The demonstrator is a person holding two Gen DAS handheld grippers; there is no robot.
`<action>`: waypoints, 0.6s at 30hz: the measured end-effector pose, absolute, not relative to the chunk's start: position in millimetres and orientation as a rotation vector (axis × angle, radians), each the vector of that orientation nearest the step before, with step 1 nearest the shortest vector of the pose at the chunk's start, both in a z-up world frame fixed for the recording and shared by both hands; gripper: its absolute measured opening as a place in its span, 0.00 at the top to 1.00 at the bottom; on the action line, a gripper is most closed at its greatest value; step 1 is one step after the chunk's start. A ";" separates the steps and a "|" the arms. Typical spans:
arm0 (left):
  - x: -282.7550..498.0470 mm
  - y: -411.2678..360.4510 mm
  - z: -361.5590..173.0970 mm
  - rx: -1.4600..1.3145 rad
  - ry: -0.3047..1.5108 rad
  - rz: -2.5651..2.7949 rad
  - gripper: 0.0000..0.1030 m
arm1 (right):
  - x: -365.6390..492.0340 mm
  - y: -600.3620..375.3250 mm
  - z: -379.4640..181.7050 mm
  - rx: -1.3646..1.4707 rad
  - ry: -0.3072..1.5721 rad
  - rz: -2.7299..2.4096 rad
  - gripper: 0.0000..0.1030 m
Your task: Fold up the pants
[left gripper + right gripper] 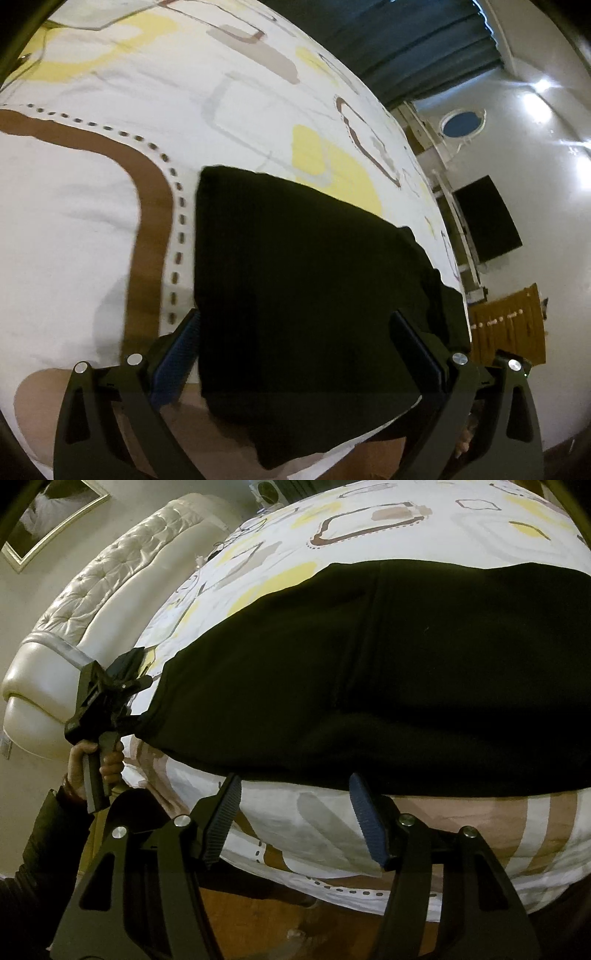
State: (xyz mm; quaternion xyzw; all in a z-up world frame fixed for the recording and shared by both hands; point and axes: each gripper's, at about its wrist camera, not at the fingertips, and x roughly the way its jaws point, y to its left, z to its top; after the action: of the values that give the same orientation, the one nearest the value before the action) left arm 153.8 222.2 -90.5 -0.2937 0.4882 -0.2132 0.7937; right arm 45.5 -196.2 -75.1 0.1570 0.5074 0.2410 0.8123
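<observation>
Black pants (388,672) laid flat across the patterned bedspread (369,528), near its front edge.

At the left end of the pants, left gripper (295,347) spread wide over the cloth, pads not pressing; toward the front edge, right gripper (295,816) parted, empty, just short of the hem.

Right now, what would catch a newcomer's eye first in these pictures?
The black pants spread wide across a patterned bedsheet in white, yellow and brown. The left gripper has its jaws open around one end, and the right gripper is open at the near edge. A cream tufted headboard curves behind.
</observation>
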 end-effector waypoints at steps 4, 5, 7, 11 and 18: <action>153.4 222.6 -90.2 -0.637 1.046 -0.453 0.16 | 45.5 -196.6 -75.4 0.338 1.085 0.514 0.41; 154.4 222.5 -91.2 -0.630 1.053 -0.445 0.50 | 45.3 -196.4 -75.5 0.337 1.085 0.513 0.41; 158.4 222.9 -98.0 -0.633 1.086 -0.419 0.64 | 45.1 -196.7 -75.4 0.340 1.085 0.513 0.41; 155.3 219.2 -95.4 -0.611 1.077 -0.395 0.64 | 45.1 -197.4 -74.9 0.350 1.084 0.515 0.41; 151.2 198.4 -57.9 -0.533 1.013 -0.390 0.70 | 44.2 -204.2 -71.2 0.374 1.069 0.510 0.41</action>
State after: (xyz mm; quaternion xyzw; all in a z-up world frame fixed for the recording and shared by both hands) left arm 151.2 198.4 -57.9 -0.2504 0.4763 -0.1835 0.8227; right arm 44.2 -204.2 -71.2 0.1751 0.5007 0.2390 0.8133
